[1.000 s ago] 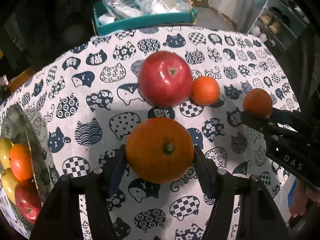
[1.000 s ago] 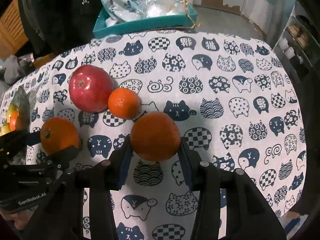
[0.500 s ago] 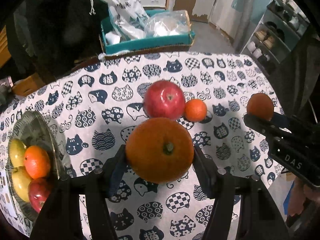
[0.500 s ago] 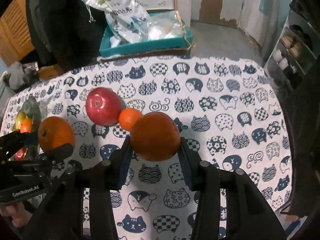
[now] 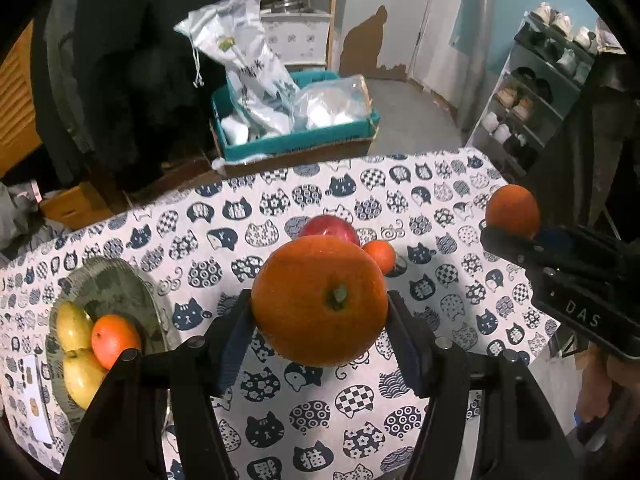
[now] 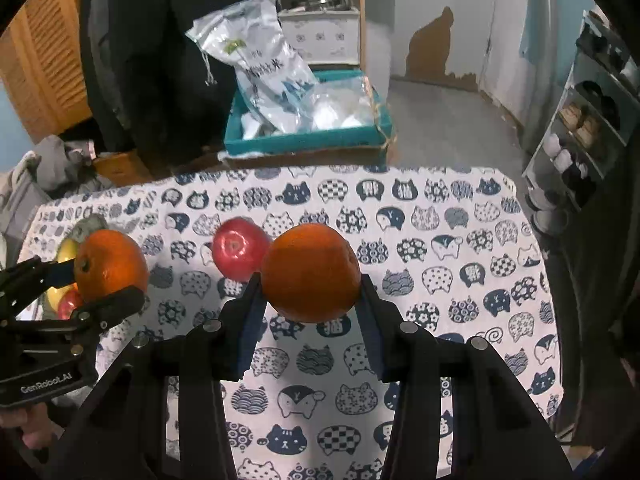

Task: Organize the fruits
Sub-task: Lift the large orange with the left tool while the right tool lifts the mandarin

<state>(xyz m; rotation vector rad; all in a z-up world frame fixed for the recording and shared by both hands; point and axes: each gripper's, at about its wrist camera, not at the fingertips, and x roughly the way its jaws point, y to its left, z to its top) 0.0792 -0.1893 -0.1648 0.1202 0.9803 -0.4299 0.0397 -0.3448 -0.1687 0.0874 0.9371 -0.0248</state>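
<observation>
Glass bowl (image 5: 106, 286) sits at the far left of the worktop (image 5: 452, 312), on the cat-print cloth. In it: two yellow-green pears (image 5: 72, 326), a small orange (image 5: 115, 340), and in the right wrist view a red fruit (image 6: 69, 303) low in the bowl, partly hidden.

Left hand-held gripper (image 5: 320, 312): both pads pressed against a large orange (image 5: 320, 304), stem end facing the camera. Orange held clear above the cloth, just right of the bowl.

Behind it, on the cloth near the middle: red apple (image 5: 330, 229) with a small tangerine (image 5: 380, 254) just beside it on the right. Whether they touch cannot be told. In the right wrist view the tangerine is hidden.

Right hand-held gripper (image 6: 311, 280): clamped on a second orange (image 6: 310, 272), also lifted off the cloth, to the right of the apple. Seen from the left wrist camera, this orange (image 5: 512, 210) sits at the tip of the black fingers near the right cloth edge.

Beyond the worktop: teal box (image 5: 296, 142) with plastic bags (image 5: 248, 80); shoe rack (image 5: 536, 92) at far right.
</observation>
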